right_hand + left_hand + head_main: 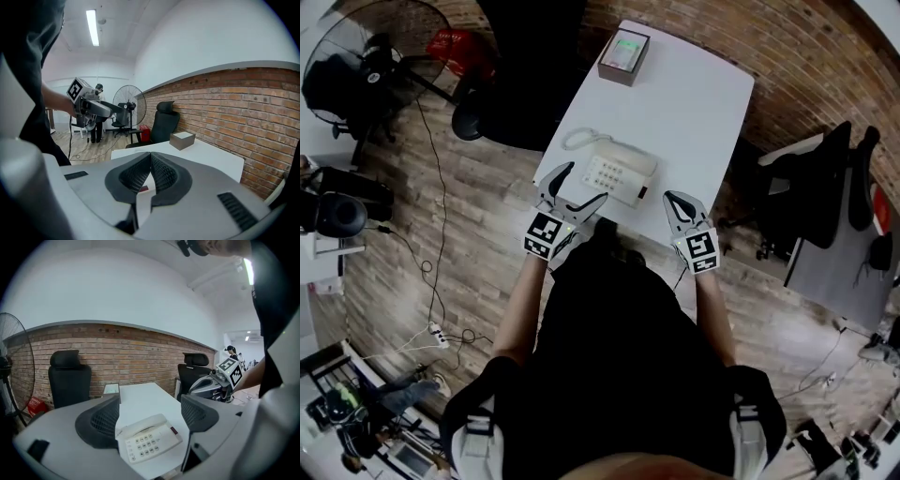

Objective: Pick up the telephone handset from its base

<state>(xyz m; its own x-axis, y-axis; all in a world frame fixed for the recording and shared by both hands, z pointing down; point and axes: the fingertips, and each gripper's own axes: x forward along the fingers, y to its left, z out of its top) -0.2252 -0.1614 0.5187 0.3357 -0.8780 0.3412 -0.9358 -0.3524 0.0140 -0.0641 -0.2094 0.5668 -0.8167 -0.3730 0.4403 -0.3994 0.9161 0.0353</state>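
A white telephone (617, 178) sits at the near edge of the white table (694, 103), its handset (625, 155) resting on the base along the far side of the keypad. My left gripper (581, 185) stands open just at the phone's near left corner, touching nothing. In the left gripper view the phone (149, 440) and handset (140, 425) lie ahead between the spread fingers (98, 420). My right gripper (671, 199) is shut and empty, right of the phone. Its fingertips (151, 161) meet in the right gripper view.
A small grey box (624, 54) stands at the table's far end. A coiled cord (578, 139) loops left of the phone. A black chair (525, 66) and a floor fan (361, 56) stand at the left; more office chairs (825, 187) at the right.
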